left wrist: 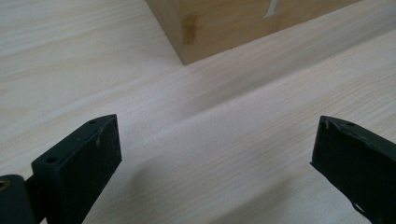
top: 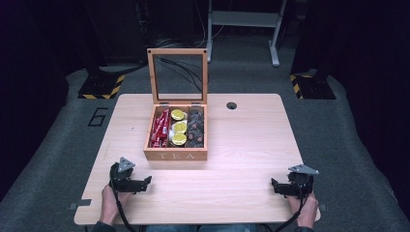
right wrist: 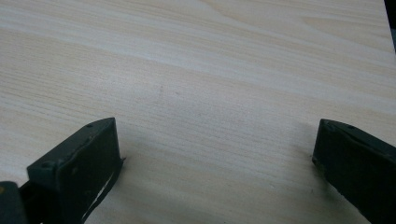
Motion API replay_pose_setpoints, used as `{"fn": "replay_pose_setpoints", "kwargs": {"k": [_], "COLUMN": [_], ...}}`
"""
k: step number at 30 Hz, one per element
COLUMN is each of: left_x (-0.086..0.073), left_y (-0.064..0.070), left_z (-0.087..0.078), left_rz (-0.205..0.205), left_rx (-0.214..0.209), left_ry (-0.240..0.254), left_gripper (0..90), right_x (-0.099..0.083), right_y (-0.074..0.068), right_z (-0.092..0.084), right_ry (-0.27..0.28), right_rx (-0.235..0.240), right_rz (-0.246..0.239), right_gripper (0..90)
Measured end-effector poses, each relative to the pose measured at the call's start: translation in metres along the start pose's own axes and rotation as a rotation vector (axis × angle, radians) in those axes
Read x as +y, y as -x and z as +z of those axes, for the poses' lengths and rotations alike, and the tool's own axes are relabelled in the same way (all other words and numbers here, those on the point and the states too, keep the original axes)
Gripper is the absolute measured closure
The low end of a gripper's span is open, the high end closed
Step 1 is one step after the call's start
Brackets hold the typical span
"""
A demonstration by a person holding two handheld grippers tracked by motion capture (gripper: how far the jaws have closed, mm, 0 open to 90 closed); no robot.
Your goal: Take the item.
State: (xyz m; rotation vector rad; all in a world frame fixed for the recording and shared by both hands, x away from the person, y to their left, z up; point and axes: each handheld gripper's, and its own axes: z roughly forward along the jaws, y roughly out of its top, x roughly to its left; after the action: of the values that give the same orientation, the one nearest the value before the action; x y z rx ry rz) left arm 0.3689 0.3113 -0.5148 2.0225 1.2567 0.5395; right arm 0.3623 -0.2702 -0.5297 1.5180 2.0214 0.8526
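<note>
Resting on the table, my left gripper and right gripper both sit released, jaws spread wide and holding nothing. Just ahead of my left gripper stands the tea box, lid up, with 3 rows inside.

high: above, forward-down | gripper views: close, low over table

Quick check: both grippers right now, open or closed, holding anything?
Left hand-held gripper: open, empty, low over the table near the tea box.
Right hand-held gripper: open, empty, over bare tabletop.
</note>
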Motion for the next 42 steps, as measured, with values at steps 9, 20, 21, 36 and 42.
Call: {"fn": "replay_pose_setpoints", "kwargs": {"k": [9, 20, 21, 36, 42], "left_x": [0.026, 0.062, 0.065, 0.103, 0.118], "left_y": [0.008, 0.018, 0.018, 0.029, 0.034], "left_z": [-0.005, -0.01, -0.01, -0.005, 0.0], "left_rz": [0.036, 0.092, 0.093, 0.151, 0.158], "left_rx": [-0.02, -0.038, -0.041, -0.059, -0.078], "left_ry": [0.043, 0.092, 0.094, 0.111, 0.119], "left_gripper": [2.9, 4.3, 4.3, 4.7, 2.6], "right_x": [0.0, 0.0, 0.0, 0.0, -0.001], "right_y": [-0.001, -0.001, 0.0, 0.0, 0.0], "right_z": [0.0, 0.0, 0.0, 0.0, 0.0], "right_ry": [0.001, 0.002, 0.004, 0.005, 0.006], "right_rx": [0.001, 0.001, 0.002, 0.002, 0.001], "right_rz": [0.003, 0.004, 0.0, -0.001, -0.002], "right_gripper": [1.0, 1.0, 1.0, 1.1, 1.2]}}
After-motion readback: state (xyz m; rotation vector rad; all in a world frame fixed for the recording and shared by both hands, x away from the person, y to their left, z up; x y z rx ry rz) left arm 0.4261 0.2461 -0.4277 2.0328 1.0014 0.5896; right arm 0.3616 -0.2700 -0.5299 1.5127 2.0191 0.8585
